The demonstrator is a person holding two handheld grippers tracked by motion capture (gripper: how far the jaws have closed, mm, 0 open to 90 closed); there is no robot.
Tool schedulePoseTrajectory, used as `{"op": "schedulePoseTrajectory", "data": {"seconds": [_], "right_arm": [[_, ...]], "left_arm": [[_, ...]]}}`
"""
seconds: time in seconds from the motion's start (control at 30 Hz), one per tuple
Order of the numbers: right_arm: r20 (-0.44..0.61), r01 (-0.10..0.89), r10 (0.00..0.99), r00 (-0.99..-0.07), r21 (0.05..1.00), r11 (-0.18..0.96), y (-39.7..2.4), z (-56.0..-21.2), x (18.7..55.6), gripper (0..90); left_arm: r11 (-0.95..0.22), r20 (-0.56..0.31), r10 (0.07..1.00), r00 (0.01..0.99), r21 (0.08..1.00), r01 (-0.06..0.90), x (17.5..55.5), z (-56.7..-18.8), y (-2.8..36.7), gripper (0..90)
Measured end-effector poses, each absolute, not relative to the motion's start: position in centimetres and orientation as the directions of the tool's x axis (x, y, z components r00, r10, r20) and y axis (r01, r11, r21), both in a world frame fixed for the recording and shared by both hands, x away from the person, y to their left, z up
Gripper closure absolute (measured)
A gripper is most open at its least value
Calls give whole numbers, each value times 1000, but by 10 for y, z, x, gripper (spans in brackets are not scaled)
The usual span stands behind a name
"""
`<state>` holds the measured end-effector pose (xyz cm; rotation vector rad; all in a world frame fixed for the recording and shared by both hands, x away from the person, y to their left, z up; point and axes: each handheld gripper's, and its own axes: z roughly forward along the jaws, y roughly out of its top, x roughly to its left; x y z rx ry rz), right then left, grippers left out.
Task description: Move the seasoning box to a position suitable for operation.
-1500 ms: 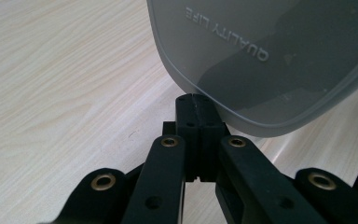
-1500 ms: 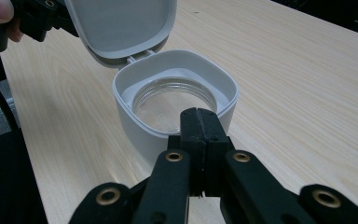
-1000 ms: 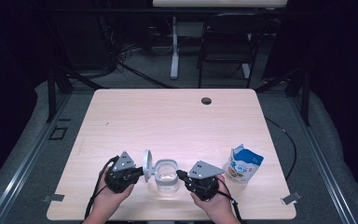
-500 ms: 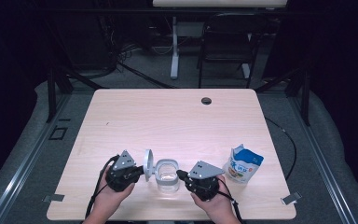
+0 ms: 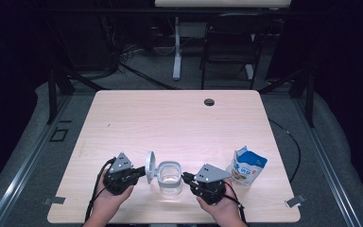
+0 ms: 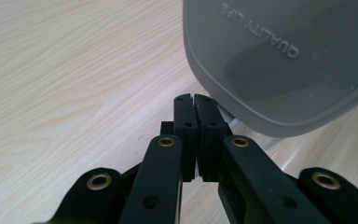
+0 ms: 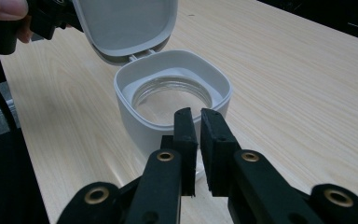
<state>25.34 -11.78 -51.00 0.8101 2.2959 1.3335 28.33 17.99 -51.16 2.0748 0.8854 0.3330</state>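
High view puts the white-collared glass jar near the front edge of the desk, between the two tools and about midway between the hands. The left tool sits just to the jar's left, its tips at the hinged lid, which stands upright on edge on that side. In the left gripper view the jaws are nearly together, a thin slit between the pads; the lid's edge lies just past the tips, and whether anything is pinched there I cannot tell. The right tool points at the jar's right side; its jaws have just been opening a little and now stand narrowly apart, tips over the white rim, the pads no longer pressing. The lid hinges on the left, so closing or steadying it likely falls to the left hand. A blue and white pouch stands near the right front corner.
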Motion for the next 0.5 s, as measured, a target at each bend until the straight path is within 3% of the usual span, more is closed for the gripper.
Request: {"op": "schedulePoseTrajectory", "data": {"seconds": [0.5], "right_arm": [[-3, 309, 657, -754, 881, 358, -139, -510, 248, 734]], "left_arm": [[-366, -82, 722, 687, 798, 479, 282, -518, 192, 721]]}}
